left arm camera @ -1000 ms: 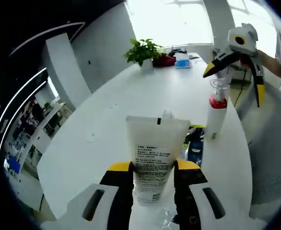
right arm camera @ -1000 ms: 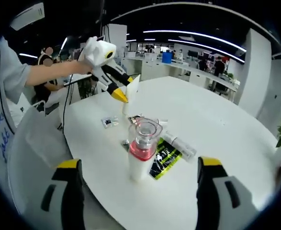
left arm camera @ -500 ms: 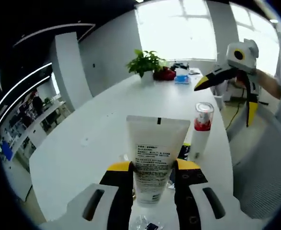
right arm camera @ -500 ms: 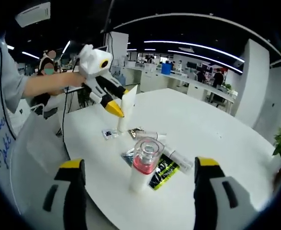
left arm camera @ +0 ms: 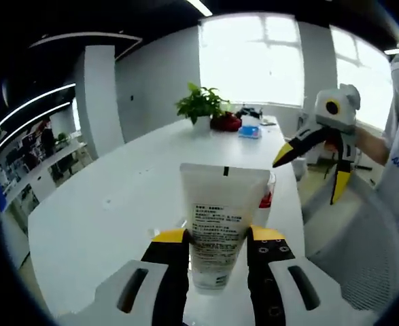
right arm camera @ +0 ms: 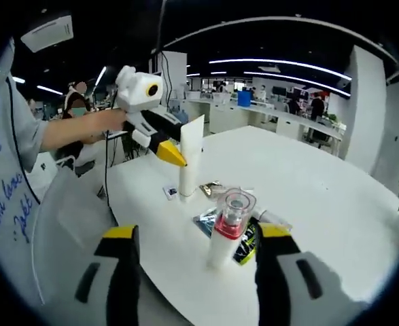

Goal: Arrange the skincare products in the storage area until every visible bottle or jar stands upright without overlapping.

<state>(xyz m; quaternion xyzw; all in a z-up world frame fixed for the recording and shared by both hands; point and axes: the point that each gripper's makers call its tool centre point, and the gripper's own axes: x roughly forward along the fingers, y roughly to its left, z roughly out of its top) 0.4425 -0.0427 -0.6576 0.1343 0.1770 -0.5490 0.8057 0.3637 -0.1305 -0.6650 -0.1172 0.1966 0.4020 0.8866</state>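
Observation:
My left gripper (left arm camera: 216,236) is shut on a white squeeze tube (left arm camera: 218,217) with small print, held upright. In the right gripper view that tube (right arm camera: 191,157) stands cap-down at the white table (right arm camera: 301,170), the left gripper (right arm camera: 171,153) clamped on its side. A white bottle with a red collar and clear cap (right arm camera: 228,228) stands upright just ahead of my right gripper (right arm camera: 199,272), which is open and apart from it. In the left gripper view this bottle (left arm camera: 266,197) peeks from behind the tube, and the right gripper (left arm camera: 311,173) hovers open beyond it.
Flat on the table by the bottle lie a dark green sachet (right arm camera: 245,239), a lying clear tube (right arm camera: 272,218) and small packets (right arm camera: 213,188). A potted plant (left arm camera: 200,105) and boxes sit at the table's far end. A person's sleeve (right arm camera: 15,136) is at the left.
My right gripper's jaws have narrowed a little and come nearer the red-collared bottle. The left gripper still grips the tube; its view has swung, hiding most of the bottle behind the tube.

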